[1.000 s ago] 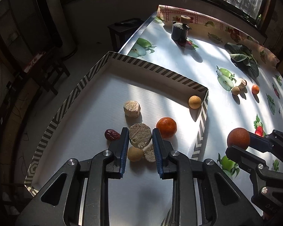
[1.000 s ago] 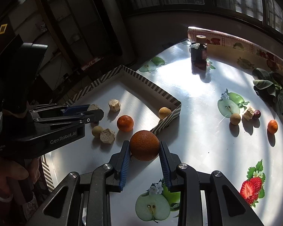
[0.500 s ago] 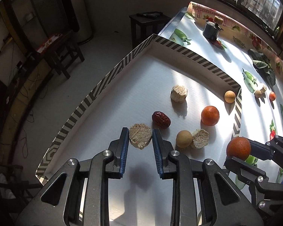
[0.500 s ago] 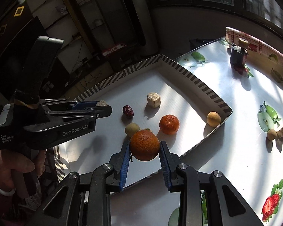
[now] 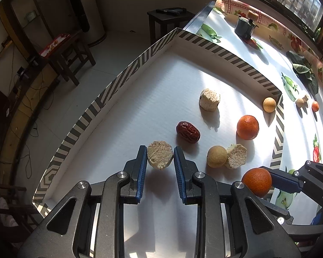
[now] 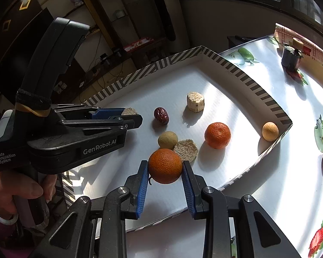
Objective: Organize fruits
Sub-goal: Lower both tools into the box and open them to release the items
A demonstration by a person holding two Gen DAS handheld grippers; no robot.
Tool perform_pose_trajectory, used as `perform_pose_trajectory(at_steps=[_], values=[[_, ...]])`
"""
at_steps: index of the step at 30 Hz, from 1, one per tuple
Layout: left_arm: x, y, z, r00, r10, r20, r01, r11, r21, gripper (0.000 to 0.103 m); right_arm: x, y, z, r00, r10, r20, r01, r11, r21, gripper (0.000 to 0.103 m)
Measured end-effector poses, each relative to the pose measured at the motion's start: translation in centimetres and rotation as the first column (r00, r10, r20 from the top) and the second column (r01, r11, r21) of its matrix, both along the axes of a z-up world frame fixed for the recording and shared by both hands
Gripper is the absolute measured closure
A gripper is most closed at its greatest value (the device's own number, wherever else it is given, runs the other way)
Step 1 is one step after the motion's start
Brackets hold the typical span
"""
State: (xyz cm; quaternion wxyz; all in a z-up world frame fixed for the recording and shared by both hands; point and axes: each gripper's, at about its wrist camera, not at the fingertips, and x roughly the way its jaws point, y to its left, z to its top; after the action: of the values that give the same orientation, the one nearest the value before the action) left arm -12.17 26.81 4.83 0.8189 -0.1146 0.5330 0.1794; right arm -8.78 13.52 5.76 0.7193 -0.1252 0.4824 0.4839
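Note:
My left gripper (image 5: 160,153) is shut on a beige fruit chunk (image 5: 160,154) and holds it above the white tray (image 5: 140,99) with a striped rim. My right gripper (image 6: 165,167) is shut on an orange (image 6: 165,165) above the tray's near edge; it also shows in the left wrist view (image 5: 257,181). In the tray lie a red date (image 5: 187,131), a beige chunk (image 5: 209,102), a mandarin (image 5: 247,127), a tan round fruit (image 5: 216,156) touching a cut chunk (image 5: 236,155), and a tan ball (image 5: 269,105) in the corner.
On the fruit-print tablecloth (image 5: 267,56) right of the tray lie a small tan fruit (image 5: 299,102), a small orange fruit (image 5: 315,106) and a dark jar (image 5: 244,28) at the back. The left gripper's body (image 6: 60,133) stands left of the orange. Floor and furniture lie left of the tray.
Both grippers moved left over the tray with their fruit. The left one lifted the beige chunk away from the other pieces; the right one carried the orange from the tablecloth to above the tray.

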Motion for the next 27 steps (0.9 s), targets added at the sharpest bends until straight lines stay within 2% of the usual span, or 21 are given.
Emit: perform_pose_trajectory(at_steps=[13, 16, 17, 18, 19, 20, 27], values=[[0.8, -0.4, -1.0, 0.999, -0.008, -0.034, 0.008, 1.000, 0.004, 0.079, 0.6, 1.6, -2.7, 0.999, 0.020, -0.038, -0.022, 0.998, -0.058, 0.073], [0.9, -0.5, -1.1, 0.999, -0.003, -0.041, 0.003, 1.000, 0.005, 0.078, 0.7, 1.6, -2.6, 0.999, 0.017, -0.038, -0.019, 0.999, -0.046, 0.071], [1.0, -0.5, -1.1, 0.999, -0.004, -0.046, 0.004, 1.000, 0.006, 0.073, 0.8, 1.5, -2.6, 0.999, 0.016, -0.039, -0.017, 0.999, -0.042, 0.067], [1.0, -0.5, -1.2, 0.999, -0.002, -0.052, 0.002, 1.000, 0.008, 0.060, 0.7, 1.4, -2.5, 0.999, 0.013, -0.038, -0.015, 0.999, -0.038, 0.064], [1.1, -0.5, -1.2, 0.999, 0.000, -0.051, 0.000, 1.000, 0.004, 0.052, 0.8, 1.3, -2.4, 0.999, 0.010, -0.037, -0.011, 0.999, -0.036, 0.058], [1.0, -0.6, -1.1, 0.999, 0.003, -0.042, -0.003, 1.000, -0.001, 0.044, 1.0, 0.8, -2.4, 0.999, 0.005, -0.043, -0.007, 0.999, -0.036, 0.056], [1.6, -1.3, -0.6, 0.999, 0.003, -0.035, -0.003, 1.000, 0.005, 0.043, 1.9, -0.9, -2.1, 0.999, -0.020, -0.046, 0.019, 0.999, -0.031, 0.056]])
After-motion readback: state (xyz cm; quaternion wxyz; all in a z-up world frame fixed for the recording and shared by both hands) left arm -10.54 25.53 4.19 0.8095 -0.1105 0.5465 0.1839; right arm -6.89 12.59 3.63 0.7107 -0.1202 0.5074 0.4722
